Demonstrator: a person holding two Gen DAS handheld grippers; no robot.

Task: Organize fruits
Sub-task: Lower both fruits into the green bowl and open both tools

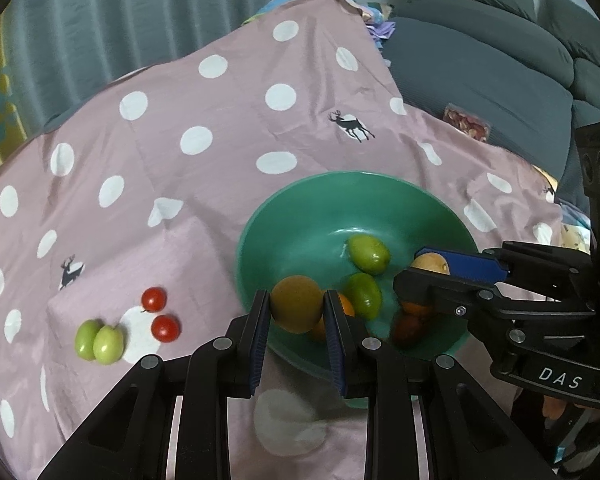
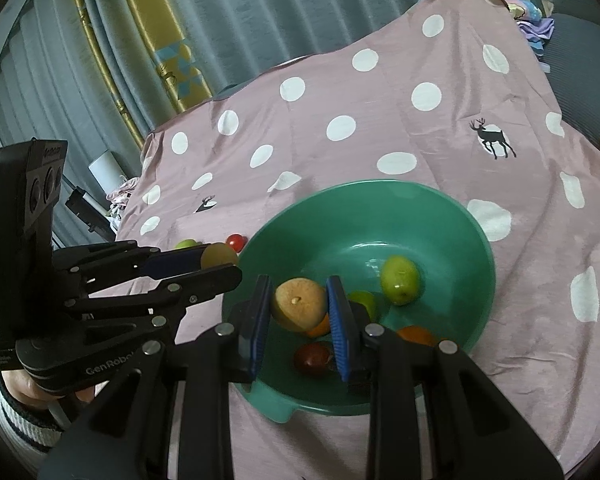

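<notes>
My left gripper [image 1: 297,294] is shut on a yellow-brown round fruit [image 1: 296,312] above the near rim of the green bowl [image 1: 340,178]. My right gripper [image 2: 298,284] is shut on a similar yellow fruit [image 2: 300,306] over the bowl [image 2: 380,186]. Each gripper shows in the other's view: the right one [image 1: 414,266] at the bowl's right side, the left one [image 2: 224,262] at its left. In the bowl lie two green fruits [image 1: 369,254], oranges [image 1: 414,308] and a red fruit [image 2: 312,358]. Left of the bowl, two green fruits [image 1: 98,340] and two tomatoes [image 1: 160,314] rest on the cloth.
A pink cloth with white dots [image 1: 220,120] covers the surface. A grey sofa [image 1: 480,60] stands behind at the right, with a snack packet [image 1: 466,122] on its edge. Grey curtains [image 2: 260,8] hang behind. A person's hand [image 2: 24,390] grips the left tool.
</notes>
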